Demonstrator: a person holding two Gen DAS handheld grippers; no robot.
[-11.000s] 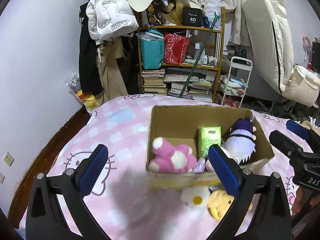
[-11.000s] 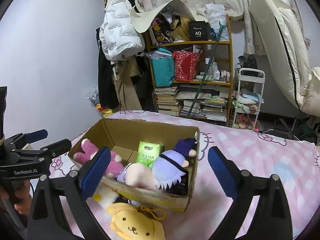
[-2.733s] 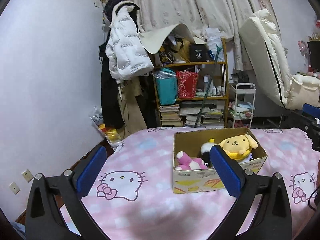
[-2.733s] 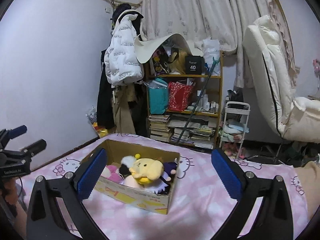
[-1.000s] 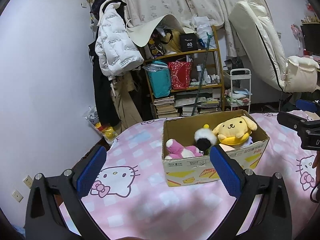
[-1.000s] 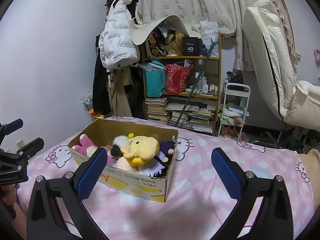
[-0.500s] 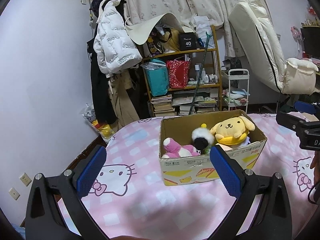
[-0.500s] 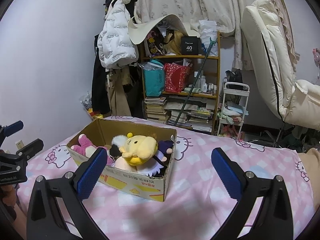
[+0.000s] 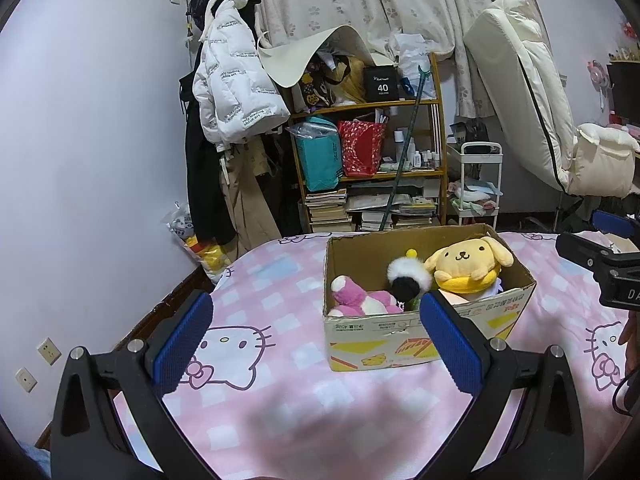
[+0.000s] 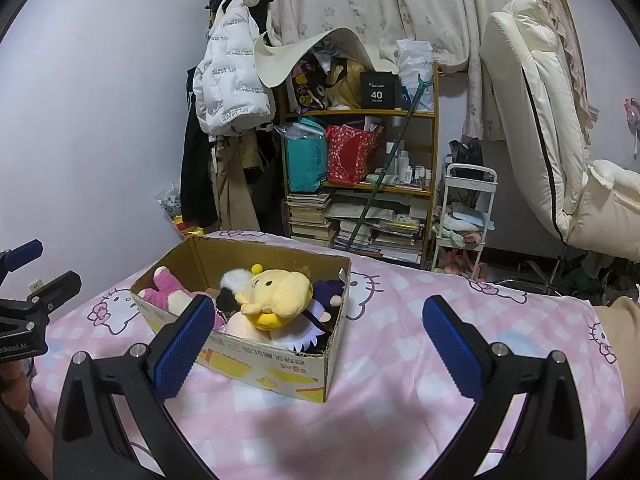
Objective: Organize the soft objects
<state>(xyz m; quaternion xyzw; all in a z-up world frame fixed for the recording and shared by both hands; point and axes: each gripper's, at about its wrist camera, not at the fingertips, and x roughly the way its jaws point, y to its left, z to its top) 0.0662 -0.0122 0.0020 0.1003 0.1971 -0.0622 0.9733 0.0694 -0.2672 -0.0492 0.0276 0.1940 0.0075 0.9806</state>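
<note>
A cardboard box (image 9: 424, 336) (image 10: 276, 366) stands on the pink Hello Kitty bedspread (image 9: 256, 344). Inside it lie a yellow dog plush (image 9: 468, 266) (image 10: 276, 292) on top, a pink and white plush (image 9: 360, 300) (image 10: 164, 290), a black and white fluffy toy (image 9: 408, 280) (image 10: 230, 286) and a purple doll (image 10: 330, 290). My left gripper (image 9: 316, 336) hovers open over the bed, short of the box. My right gripper (image 10: 320, 336) is open too, nothing between its blue pads, with the box behind its left finger. Each gripper shows at the edge of the other's view.
A wooden shelf (image 9: 372, 172) crammed with bags and books stands behind the bed, coats (image 9: 232, 92) hanging to its left. A white cart (image 10: 464, 216) and a cream mattress (image 10: 532, 128) leaning on the wall are at the right. The wall (image 9: 80, 160) runs along the bed's left.
Over eleven seconds the yellow dog and the fluffy toy went from the bedspread into the box, and both grippers drew back. In the last second the views shifted only slightly.
</note>
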